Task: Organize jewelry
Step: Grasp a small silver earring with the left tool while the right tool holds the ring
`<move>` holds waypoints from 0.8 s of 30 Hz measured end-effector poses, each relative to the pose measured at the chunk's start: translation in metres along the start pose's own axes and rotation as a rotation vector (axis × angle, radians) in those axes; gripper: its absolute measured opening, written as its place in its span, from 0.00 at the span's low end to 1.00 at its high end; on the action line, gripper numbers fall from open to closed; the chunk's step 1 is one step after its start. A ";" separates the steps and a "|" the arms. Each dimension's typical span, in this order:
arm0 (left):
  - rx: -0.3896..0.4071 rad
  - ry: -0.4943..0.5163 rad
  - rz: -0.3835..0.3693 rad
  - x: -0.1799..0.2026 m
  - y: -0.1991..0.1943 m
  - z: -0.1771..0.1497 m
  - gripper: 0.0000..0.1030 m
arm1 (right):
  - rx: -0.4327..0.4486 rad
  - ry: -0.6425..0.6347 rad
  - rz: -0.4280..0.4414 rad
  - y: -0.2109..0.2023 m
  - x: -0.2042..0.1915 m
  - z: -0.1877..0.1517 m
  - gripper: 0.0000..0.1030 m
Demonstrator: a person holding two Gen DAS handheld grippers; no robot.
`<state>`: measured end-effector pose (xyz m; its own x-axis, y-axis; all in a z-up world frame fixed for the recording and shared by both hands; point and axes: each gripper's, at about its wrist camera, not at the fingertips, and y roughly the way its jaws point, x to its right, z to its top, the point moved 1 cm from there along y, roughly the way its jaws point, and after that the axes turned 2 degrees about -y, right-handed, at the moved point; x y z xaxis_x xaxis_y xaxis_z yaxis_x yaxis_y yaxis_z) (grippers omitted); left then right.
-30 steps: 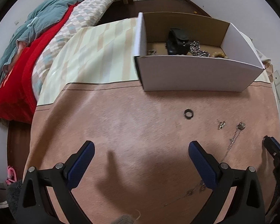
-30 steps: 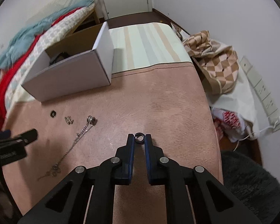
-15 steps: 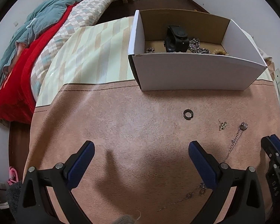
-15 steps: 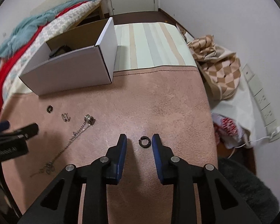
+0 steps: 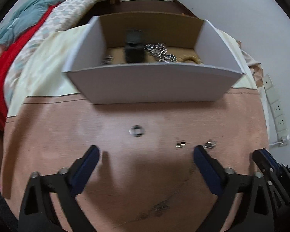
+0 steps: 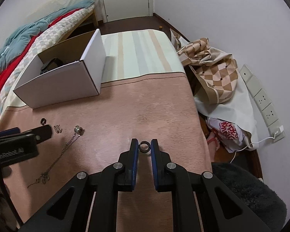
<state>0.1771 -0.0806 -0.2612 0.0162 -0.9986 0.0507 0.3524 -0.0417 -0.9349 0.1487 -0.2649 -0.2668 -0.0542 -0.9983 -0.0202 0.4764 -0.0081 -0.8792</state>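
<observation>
A white cardboard box (image 5: 150,83) stands at the back of the pink cloth; it holds a black watch (image 5: 134,46), silver chains and a gold piece. My left gripper (image 5: 146,152) is open, low over the cloth, just short of a dark ring (image 5: 136,131). A small silver earring (image 5: 180,144) and a pendant (image 5: 208,144) lie to its right. In the right wrist view my right gripper (image 6: 144,147) has closed in around a small black ring (image 6: 144,147) lying on the cloth, its pads at the ring's sides. A chain necklace (image 6: 65,148) lies to the left.
The box also shows in the right wrist view (image 6: 67,85). A checked bag (image 6: 216,73) and plastic bags hang off the table's right edge. A wall socket strip (image 6: 261,100) is on the right. A bed with a red and teal quilt (image 5: 19,44) lies left.
My right gripper opened and released the black ring half a second ago, and has now closed in around it again. My left gripper moved forward toward the dark ring and box.
</observation>
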 end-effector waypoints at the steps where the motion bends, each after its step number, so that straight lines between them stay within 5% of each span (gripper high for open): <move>1: -0.007 0.011 -0.005 0.005 0.003 0.000 0.74 | -0.001 0.002 -0.001 0.000 0.000 0.000 0.13; 5: 0.026 0.051 0.008 0.017 0.003 0.000 0.60 | -0.001 0.012 -0.004 0.000 0.005 0.001 0.13; 10: 0.059 0.093 -0.001 0.028 -0.003 0.002 0.18 | 0.002 0.013 -0.005 0.000 0.007 0.002 0.13; 12: 0.061 0.102 -0.006 0.027 -0.003 0.003 0.09 | 0.005 0.016 -0.005 -0.001 0.007 0.002 0.13; 24: 0.075 0.068 -0.082 0.018 -0.022 0.002 0.06 | 0.054 0.035 0.015 -0.020 0.006 0.013 0.13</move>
<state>0.1711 -0.0976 -0.2389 -0.0785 -0.9919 0.0998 0.4185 -0.1236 -0.8998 0.1502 -0.2716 -0.2431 -0.0770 -0.9958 -0.0504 0.5242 0.0026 -0.8516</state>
